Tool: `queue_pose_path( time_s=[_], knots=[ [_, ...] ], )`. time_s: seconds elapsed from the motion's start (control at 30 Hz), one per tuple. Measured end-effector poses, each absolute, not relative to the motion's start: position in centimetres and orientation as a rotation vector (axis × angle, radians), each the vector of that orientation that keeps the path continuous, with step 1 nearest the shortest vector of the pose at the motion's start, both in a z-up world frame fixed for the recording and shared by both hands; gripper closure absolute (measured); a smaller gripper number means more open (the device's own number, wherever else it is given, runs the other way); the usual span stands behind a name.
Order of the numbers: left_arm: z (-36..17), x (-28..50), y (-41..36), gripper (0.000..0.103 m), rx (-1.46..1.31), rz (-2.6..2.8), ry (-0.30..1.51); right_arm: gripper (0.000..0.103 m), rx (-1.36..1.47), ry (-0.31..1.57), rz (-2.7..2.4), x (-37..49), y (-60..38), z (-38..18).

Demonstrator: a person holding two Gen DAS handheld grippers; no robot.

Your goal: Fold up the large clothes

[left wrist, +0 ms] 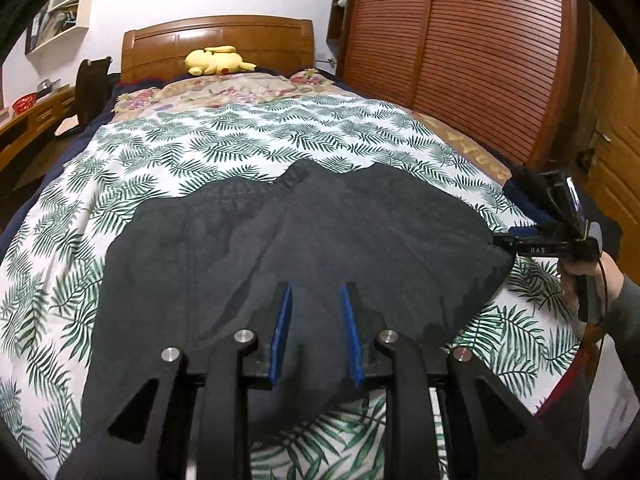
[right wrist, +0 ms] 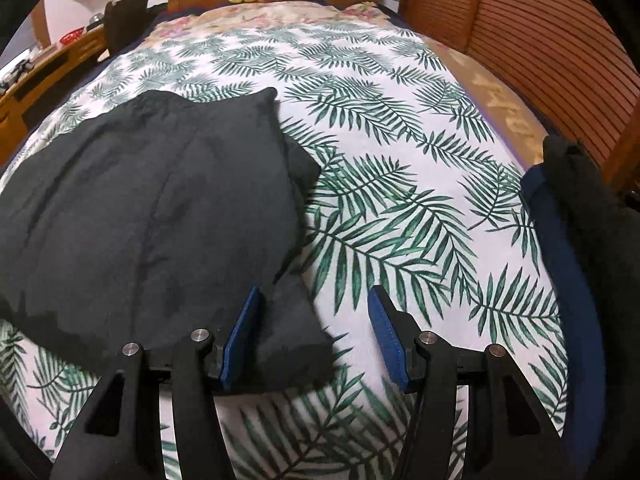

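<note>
A dark grey garment (left wrist: 288, 248) lies partly folded on the bed with the palm-leaf cover (left wrist: 240, 136). My left gripper (left wrist: 316, 292) sits at the garment's near edge, jaws partly apart with cloth lying between them; no clamping shows. In the left wrist view the right gripper (left wrist: 504, 242) reaches the garment's right corner. In the right wrist view the garment (right wrist: 152, 208) fills the left side. My right gripper (right wrist: 314, 294) is open, its left pad (right wrist: 242, 332) resting against the garment's near right corner, its right pad (right wrist: 386, 334) over bare cover.
A yellow plush toy (left wrist: 218, 60) lies by the wooden headboard (left wrist: 218, 42). A slatted wooden wardrobe (left wrist: 480, 48) runs along the bed's right side. A desk (left wrist: 28, 120) and dark chair (left wrist: 90, 88) stand at left. Dark blue cloth (right wrist: 568, 264) lies at the bed's right edge.
</note>
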State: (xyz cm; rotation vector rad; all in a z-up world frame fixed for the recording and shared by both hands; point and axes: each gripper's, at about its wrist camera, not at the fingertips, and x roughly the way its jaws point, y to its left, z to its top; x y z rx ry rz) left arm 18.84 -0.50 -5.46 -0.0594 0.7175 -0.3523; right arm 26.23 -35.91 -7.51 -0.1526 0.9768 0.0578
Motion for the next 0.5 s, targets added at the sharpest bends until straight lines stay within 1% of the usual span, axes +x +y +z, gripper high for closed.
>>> queue_pose_path(
  time_s=[0.07,0.17,0.2,0.5],
  knots=[
    [-5.3,18.4,-0.2,0.080,-0.062,-0.349,0.715,0.045,-0.149,0.972,0.064,25.6,-35.5,-7.2],
    [-5.2,17.7,0.1,0.080,-0.054,-0.341,0.713,0.032,-0.130,0.964,0.077,24.8,-35.3,-6.7],
    [-5.3,17.6,0.2,0.080,-0.053,-0.340,0.717,0.030,-0.126,0.963,0.081,24.6,-35.3,-6.6],
    [-7.3,18.8,0.8,0.078,-0.078,-0.316,0.762,0.029,-0.048,0.990,0.077,25.4,-35.8,-8.0]
  ],
)
